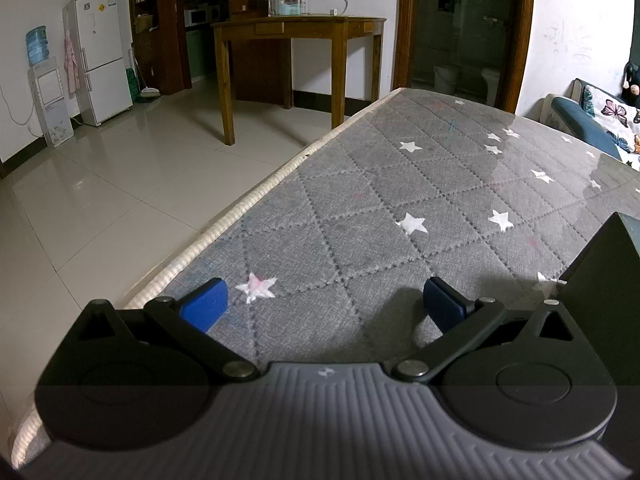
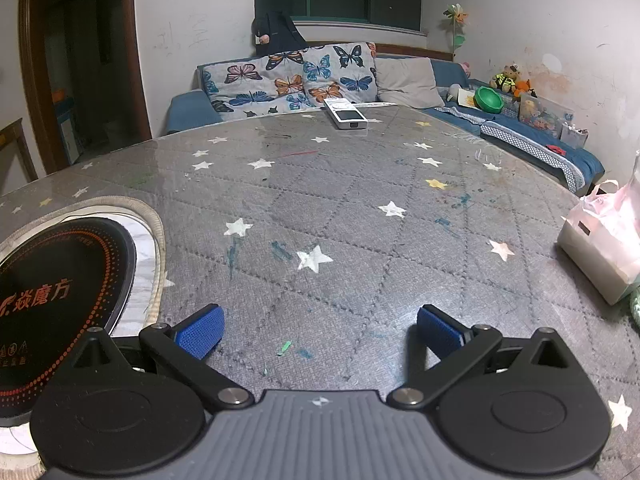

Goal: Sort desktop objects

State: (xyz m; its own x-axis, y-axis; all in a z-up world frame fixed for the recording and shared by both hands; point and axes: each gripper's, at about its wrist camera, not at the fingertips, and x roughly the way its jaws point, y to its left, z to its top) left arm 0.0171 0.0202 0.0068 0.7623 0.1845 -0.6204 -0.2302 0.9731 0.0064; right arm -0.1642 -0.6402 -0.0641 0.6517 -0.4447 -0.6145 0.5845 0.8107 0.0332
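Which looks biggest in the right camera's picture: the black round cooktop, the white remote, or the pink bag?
1. Black round cooktop, partly cut off, nearest.
2. Pink bag, partly cut off.
3. White remote, farthest, so true size is unsure.

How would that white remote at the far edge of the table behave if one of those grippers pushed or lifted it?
The white remote lies flat and boxy, so it would probably slide rather than roll or tip. The table has a glossy clear cover, so it may skid easily. It looks like rigid plastic, likely light and stiff when lifted.
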